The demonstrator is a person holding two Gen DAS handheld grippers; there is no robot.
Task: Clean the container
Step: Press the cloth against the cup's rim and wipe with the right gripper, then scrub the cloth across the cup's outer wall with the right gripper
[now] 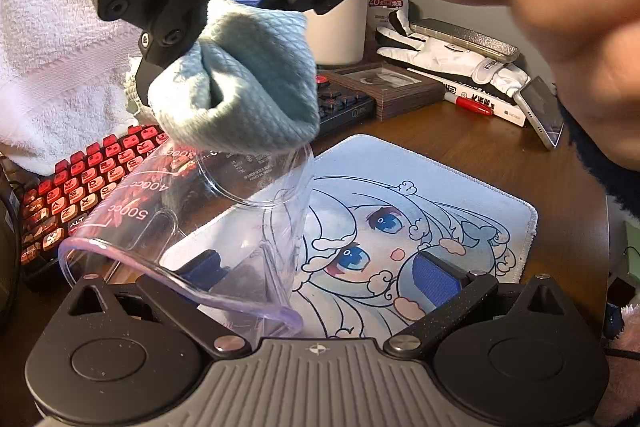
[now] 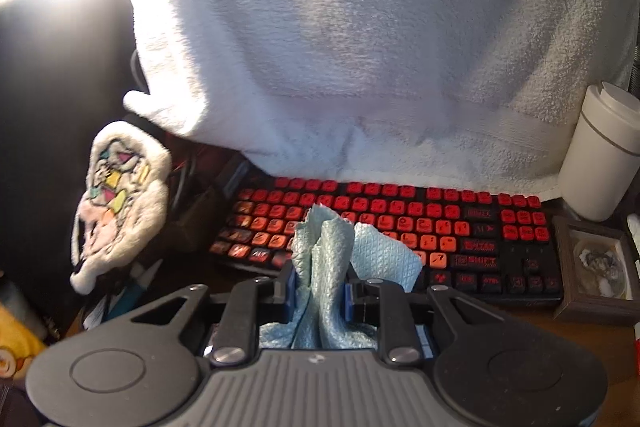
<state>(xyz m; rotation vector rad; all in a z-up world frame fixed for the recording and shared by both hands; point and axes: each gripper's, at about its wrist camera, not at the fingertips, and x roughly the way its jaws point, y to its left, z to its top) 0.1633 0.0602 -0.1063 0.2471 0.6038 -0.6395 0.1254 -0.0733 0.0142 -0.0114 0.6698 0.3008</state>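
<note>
A clear plastic measuring cup [image 1: 224, 227] lies tilted in the left wrist view, its rim toward the camera and its base up and away. My left gripper [image 1: 322, 269] stands wide. Its left pad [image 1: 208, 265] shows through the cup wall, while its right pad [image 1: 436, 271] is well clear of the cup. A bunched light-blue cloth [image 1: 240, 83] presses on the cup's base from above. My right gripper [image 2: 320, 291] is shut on that cloth [image 2: 324, 259], which sticks up between its blue pads. A person's hand [image 1: 560, 7] fills the upper right.
A red-keyed keyboard [image 2: 400, 227] lies beneath a hanging white towel [image 2: 360, 47]. The cartoon mouse mat [image 1: 420, 187] is under the cup. A white tumbler [image 2: 600, 155], a wooden frame [image 1: 392, 87], a red marker [image 1: 468, 105], a phone [image 1: 544, 111] and a plush toy [image 2: 120, 203] crowd the desk.
</note>
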